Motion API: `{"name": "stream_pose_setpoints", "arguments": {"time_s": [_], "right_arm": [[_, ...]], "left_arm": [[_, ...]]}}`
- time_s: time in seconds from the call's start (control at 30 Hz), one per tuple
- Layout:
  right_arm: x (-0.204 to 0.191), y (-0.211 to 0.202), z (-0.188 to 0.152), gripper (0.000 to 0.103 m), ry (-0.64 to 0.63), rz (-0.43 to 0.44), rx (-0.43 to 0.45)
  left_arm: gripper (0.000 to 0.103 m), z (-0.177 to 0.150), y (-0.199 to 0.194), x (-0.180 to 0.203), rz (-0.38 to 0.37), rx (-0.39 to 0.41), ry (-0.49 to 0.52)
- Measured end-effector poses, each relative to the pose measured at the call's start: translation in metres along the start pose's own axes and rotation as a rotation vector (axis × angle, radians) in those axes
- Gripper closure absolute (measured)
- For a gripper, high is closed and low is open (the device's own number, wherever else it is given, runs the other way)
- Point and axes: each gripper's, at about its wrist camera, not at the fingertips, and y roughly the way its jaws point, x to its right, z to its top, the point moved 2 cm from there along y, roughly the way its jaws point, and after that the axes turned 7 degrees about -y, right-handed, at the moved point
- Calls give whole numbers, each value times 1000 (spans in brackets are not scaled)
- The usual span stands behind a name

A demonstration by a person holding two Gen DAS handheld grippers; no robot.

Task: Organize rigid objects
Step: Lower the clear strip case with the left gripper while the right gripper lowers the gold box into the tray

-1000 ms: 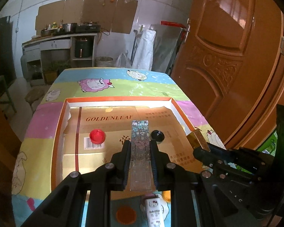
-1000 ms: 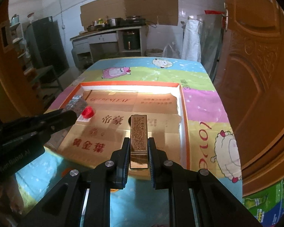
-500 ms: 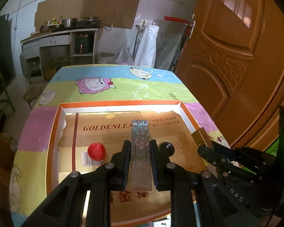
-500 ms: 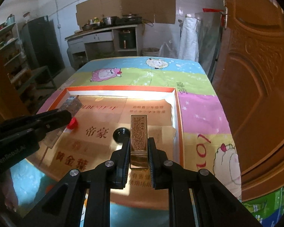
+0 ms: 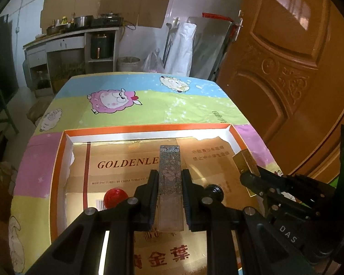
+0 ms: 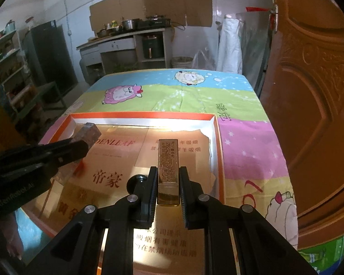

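Left gripper [image 5: 169,183]: jaws pinching a slim patterned box [image 5: 169,167] by its long sides; the box sticks out forward past the fingertips, its printed end away from the camera.
Right gripper [image 6: 168,178]: jaws pinching a slim gold box [image 6: 168,162] with fine print on its top face, held the same way, lengthwise between the pads.
Landmark: a shallow orange-rimmed tray [image 5: 146,128], lined with flattened gold cardboard [image 5: 126,165] printed GOLDENLE… and red Chinese characters.
Patterned box, place: above the middle of the tray, over the cardboard lining; whether it touches the lining cannot be told.
Gold box, place: above the right half of the tray, inside its right wall, apart from the patterned box.
Grippers to each other: side by side over the tray; in the left wrist view the right gripper enters from the right edge with the gold box at its tip; in the right wrist view the left gripper enters from the left edge with the patterned box at its tip.
Red cap [image 5: 115,197]: lying on the lining inside the tray, left of the left gripper's fingers.
Black cap [image 5: 214,190]: lying on the lining inside the tray, between the two grippers.
Surface [image 5: 149,105]: covered with a striped cartoon-sheep cloth; the tray sits on its near half.
Beyond the tray: a carved wooden door [image 5: 286,68] to the right, a kitchen counter with pots [image 5: 80,23] at the far wall.
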Motion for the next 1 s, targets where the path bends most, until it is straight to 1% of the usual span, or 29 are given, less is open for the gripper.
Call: {"name": "stream_pose_setpoints", "arguments": {"time_s": [0.2, 0.5, 0.7, 1.0], "right_arm": [[1, 11, 3, 85, -3, 0, -12], [3, 27, 4, 85, 3, 2, -40], [4, 34, 3, 85, 7, 12, -53], [6, 45, -2, 85, 21, 21, -88]], "left_arm": [[83, 2, 11, -2, 17, -19, 3], [83, 0, 31, -7, 41, -71, 3], [83, -4, 40, -8, 45, -99, 4], [83, -7, 47, -10, 46, -117, 2]]}}
